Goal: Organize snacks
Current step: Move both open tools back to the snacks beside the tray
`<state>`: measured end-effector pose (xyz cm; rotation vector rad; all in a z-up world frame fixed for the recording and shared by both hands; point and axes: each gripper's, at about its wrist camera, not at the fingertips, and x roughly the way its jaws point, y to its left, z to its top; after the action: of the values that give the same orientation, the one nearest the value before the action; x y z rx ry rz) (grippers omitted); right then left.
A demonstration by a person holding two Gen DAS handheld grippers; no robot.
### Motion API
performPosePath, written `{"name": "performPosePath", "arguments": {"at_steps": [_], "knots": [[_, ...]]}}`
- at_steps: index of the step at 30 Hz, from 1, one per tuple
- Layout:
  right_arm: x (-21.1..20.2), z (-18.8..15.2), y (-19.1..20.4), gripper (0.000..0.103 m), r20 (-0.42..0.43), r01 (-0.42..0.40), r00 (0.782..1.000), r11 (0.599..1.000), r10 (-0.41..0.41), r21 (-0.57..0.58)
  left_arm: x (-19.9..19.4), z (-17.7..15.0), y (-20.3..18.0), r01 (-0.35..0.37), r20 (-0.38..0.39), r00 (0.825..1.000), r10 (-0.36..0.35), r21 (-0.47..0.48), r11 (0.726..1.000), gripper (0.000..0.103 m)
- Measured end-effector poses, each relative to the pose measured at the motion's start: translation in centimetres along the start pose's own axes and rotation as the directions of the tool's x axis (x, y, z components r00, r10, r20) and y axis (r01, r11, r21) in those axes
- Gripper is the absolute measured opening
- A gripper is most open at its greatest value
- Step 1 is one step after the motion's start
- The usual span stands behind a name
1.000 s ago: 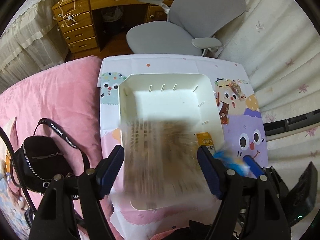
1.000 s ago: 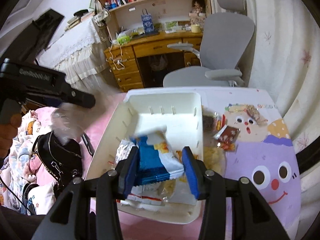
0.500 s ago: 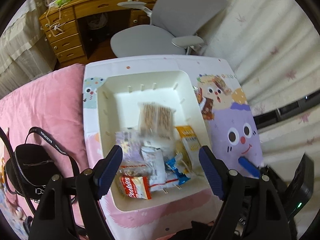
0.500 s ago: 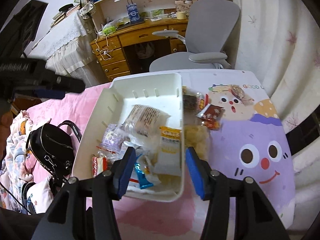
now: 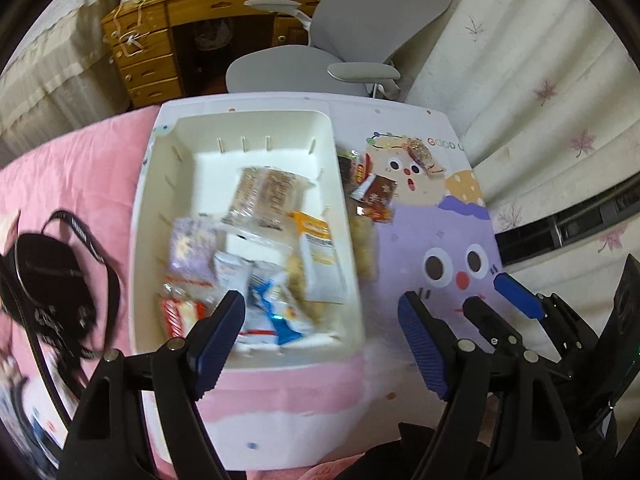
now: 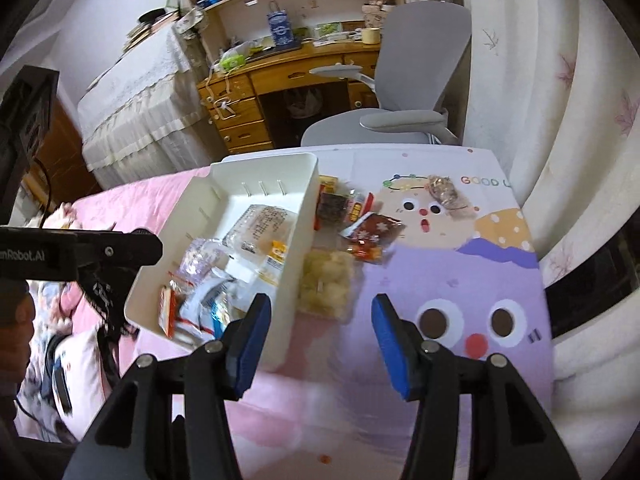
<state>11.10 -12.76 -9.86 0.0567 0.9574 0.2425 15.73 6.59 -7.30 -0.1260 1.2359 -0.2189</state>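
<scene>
A white bin (image 5: 256, 132) (image 6: 304, 208) on the cartoon-print table holds several snack packs, among them a clear brown-print bag (image 5: 266, 196) (image 6: 262, 226) and a blue-white pack (image 5: 276, 306). More snacks lie on the table right of the bin: a yellow puffs bag (image 6: 326, 282) (image 5: 362, 240), a dark red packet (image 6: 370, 232) (image 5: 376, 196) and a small wrapped one (image 6: 442, 194). My left gripper (image 5: 320, 332) is open and empty over the bin's near right corner. My right gripper (image 6: 320, 338) is open and empty, just below the puffs bag.
A black handbag (image 5: 44, 276) lies on the pink bedding (image 5: 80, 168) left of the bin. A grey office chair (image 6: 404, 80) and a wooden desk (image 6: 280, 76) stand behind the table. White curtains (image 6: 560, 100) hang at the right.
Both grippers let go of their snack packs into the bin and opened. Both then shifted right, towards the loose snacks on the table.
</scene>
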Motion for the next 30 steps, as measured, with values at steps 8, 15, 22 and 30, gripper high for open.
{"name": "performPosePath", "arguments": {"at_steps": [8,15,22,30], "knots": [[-1.9,0.2,-5.8,0.053,-0.011,-0.024,1.0,0.992,0.023,-0.12,0.8,-2.2,-4.7,-0.018,0.056,0.998,0.028,-0.174,0.985,0.078],[-2.5,0.7,-10.4,0.053,-0.011,-0.018,1.0,0.989,0.016,-0.15,3.6,-2.7,-7.2,-0.023,-0.001,1.0,0.023,-0.307,0.952,0.078],[-1.7,2.3,-14.0,0.057,-0.005,-0.021,1.0,0.991,0.021,-0.132,6.5,-1.8,-9.2,-0.053,-0.065,0.997,0.029,-0.404,0.913,0.078],[0.8,4.7,-16.2,0.057,-0.008,-0.02,1.0,0.991,0.019,-0.13,9.9,1.1,-11.0,-0.077,-0.107,0.994,0.032,-0.452,0.888,0.087]]}}
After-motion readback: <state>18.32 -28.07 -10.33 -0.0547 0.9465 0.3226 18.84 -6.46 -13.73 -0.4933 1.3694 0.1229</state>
